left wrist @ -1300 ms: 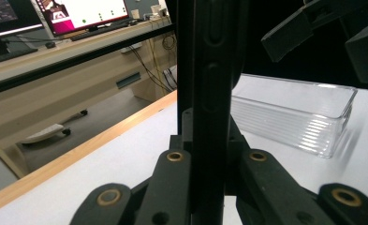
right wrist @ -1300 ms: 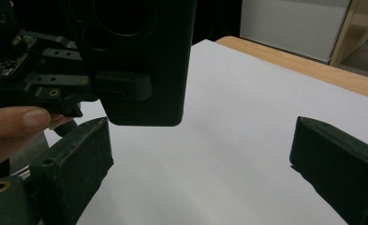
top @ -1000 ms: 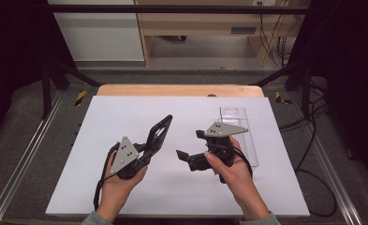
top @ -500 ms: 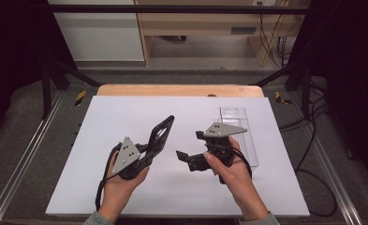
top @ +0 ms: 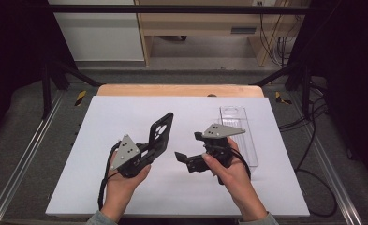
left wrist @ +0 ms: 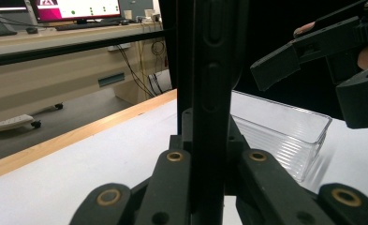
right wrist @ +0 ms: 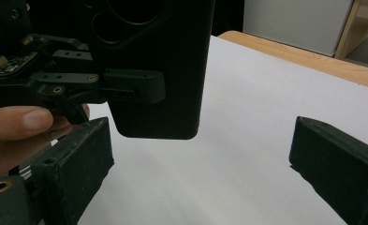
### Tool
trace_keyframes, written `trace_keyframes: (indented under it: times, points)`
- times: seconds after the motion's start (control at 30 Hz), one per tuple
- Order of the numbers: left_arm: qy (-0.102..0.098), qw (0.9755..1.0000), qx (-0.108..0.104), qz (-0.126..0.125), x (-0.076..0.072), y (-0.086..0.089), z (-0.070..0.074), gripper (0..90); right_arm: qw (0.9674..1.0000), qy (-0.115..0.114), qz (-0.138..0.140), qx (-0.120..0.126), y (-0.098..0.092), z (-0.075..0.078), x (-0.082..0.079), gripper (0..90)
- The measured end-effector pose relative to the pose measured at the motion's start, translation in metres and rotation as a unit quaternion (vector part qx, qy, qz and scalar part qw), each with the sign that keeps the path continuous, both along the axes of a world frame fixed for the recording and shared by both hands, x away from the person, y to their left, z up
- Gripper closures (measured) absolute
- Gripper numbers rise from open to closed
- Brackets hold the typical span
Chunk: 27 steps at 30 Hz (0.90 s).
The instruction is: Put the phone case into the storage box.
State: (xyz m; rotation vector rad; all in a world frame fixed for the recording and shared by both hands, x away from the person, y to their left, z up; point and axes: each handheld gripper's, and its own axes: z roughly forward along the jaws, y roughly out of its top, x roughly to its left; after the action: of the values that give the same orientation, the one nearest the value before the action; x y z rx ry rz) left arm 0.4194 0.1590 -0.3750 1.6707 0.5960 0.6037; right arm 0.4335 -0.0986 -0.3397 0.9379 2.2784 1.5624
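Black phone case clamped edgewise in the left gripper, raised beside the wide-open right gripper; the clear tray lies beyond: keep the case steady for a square transfer.

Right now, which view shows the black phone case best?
The high view: the black phone case shows whole, camera cutout at its top, clamped in the left hand-held gripper. The left gripper view shows the case edge-on between the jaws. The right gripper view shows its back close up, cropped at the top.
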Motion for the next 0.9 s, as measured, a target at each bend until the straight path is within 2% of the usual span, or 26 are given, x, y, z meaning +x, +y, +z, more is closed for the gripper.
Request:
trace_keyframes:
  times: [0.57, 0.73, 0.9]
  points:
    - [0.017, 0.9998, -0.007, -0.005, 0.0, -0.003, -0.011, 85.5, 1.0, 0.0, 0.001, -0.005, 0.004, -0.004, 0.0, 6.8]
    - [0.018, 0.9998, -0.005, -0.011, -0.002, -0.008, -0.012, 85.5, 1.0, -0.001, -0.004, 0.008, 0.006, -0.005, 0.0, 6.9]
    - [0.02, 0.9997, -0.006, -0.015, -0.003, -0.012, -0.015, 85.6, 0.999, 0.003, 0.0, 0.044, 0.006, -0.004, -0.001, 7.3]
